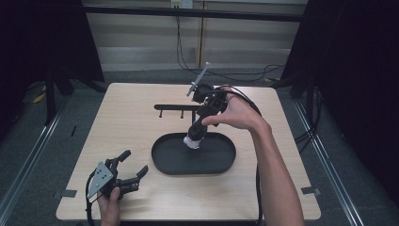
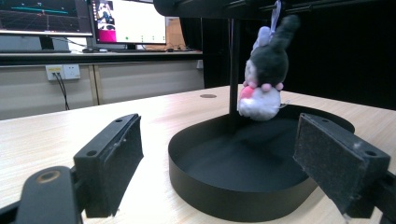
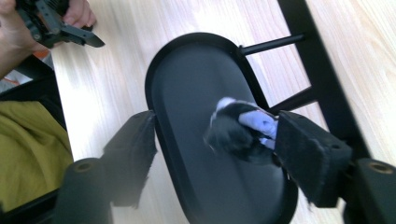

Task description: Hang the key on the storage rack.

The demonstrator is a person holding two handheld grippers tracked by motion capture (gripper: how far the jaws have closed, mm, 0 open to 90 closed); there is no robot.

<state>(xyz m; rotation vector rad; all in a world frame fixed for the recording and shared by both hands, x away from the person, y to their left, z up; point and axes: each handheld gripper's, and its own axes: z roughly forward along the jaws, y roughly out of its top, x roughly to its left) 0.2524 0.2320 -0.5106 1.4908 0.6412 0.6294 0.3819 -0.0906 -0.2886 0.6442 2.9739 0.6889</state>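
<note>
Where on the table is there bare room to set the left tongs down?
Bare wood lies left of the black tray, between it and the table's left edge, and along the front right. It is crowded mid-table: rack, hanging plush toy and right tongs. Left tongs rest front left.

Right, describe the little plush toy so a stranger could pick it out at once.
Start at the black oval tray in the middle of the wooden table. Above its far rim stands a black rack; hanging from it is the plush toy, soft, dark grey and white with pink spots, among hard black things.
</note>
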